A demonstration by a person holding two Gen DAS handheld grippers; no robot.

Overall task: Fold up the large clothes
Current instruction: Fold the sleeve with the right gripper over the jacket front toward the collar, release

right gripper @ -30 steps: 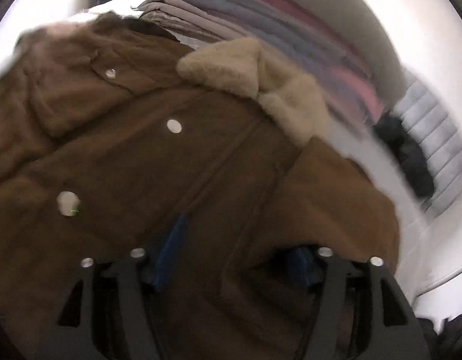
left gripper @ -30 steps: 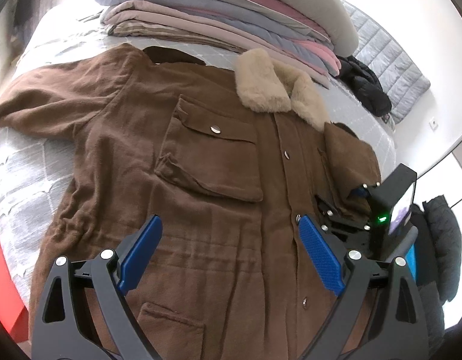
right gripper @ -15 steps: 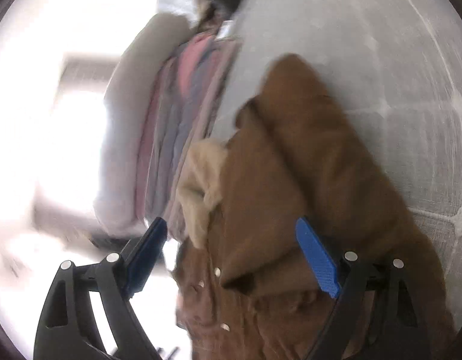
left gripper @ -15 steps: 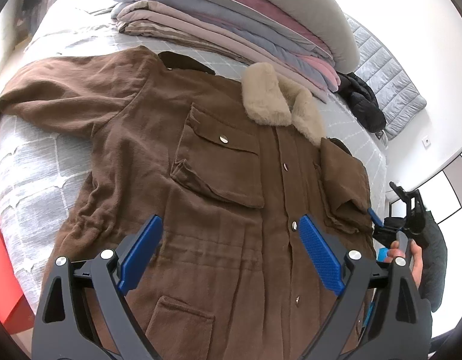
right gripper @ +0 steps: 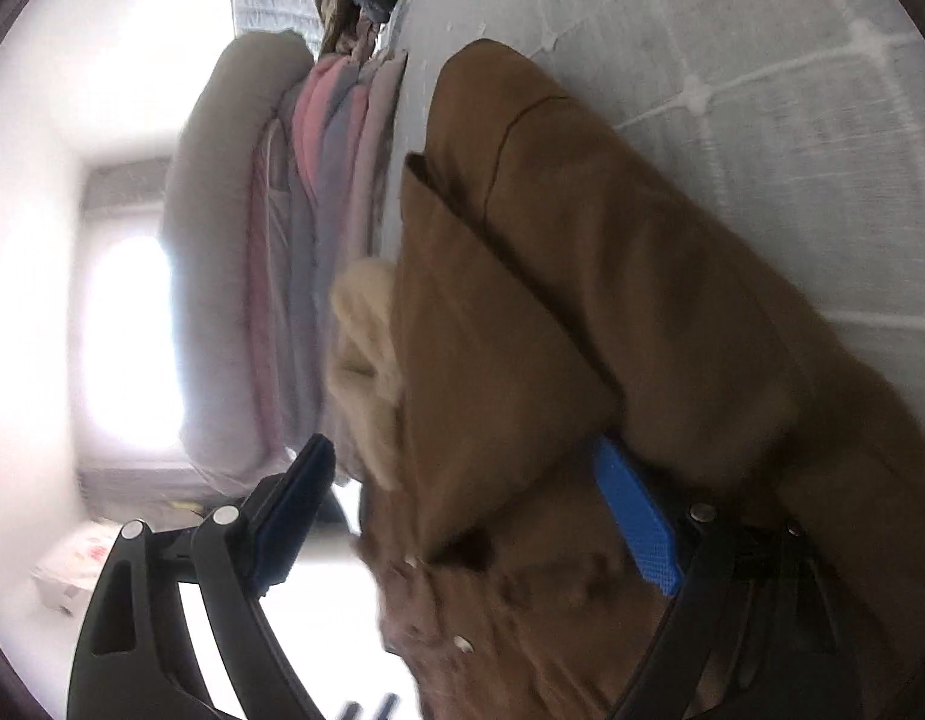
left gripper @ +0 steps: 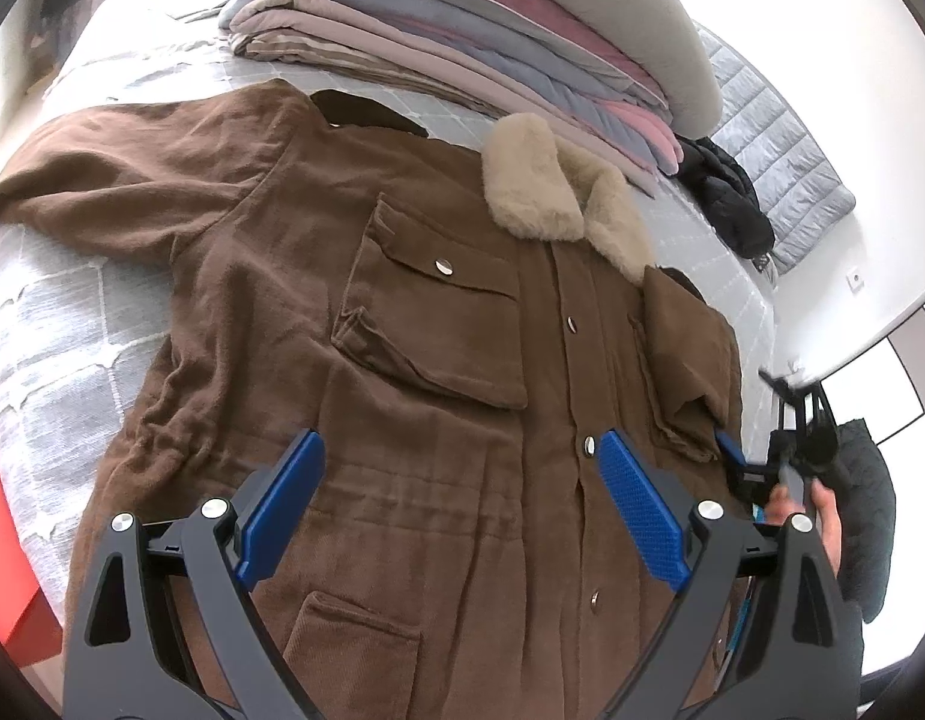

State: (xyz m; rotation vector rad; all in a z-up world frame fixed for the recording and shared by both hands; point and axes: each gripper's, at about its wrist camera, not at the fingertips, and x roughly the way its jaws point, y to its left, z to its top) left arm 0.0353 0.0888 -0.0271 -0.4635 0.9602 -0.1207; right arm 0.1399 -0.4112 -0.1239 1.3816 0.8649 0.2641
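One brown coat (left gripper: 354, 372) lies face-up, spread across the bed (left gripper: 48, 324), its right sleeve (left gripper: 690, 360) already folded in. It looks thick, soft and floppy, probably heavy; best gripped at cuff or hem. One fur collar (left gripper: 558, 198). Left tongs (left gripper: 462, 510) wide, empty. Right tongs (right gripper: 468, 516) wide beside the sleeve, gripping nothing.

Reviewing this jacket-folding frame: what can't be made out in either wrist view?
- Left wrist view: the brown jacket hem is cut off by the bottom edge and hidden by the left gripper.
- Left wrist view: the right gripper is mostly hidden behind the folded sleeve and the left gripper's frame.
- Right wrist view: snaps and jacket front near the right gripper are blurred.
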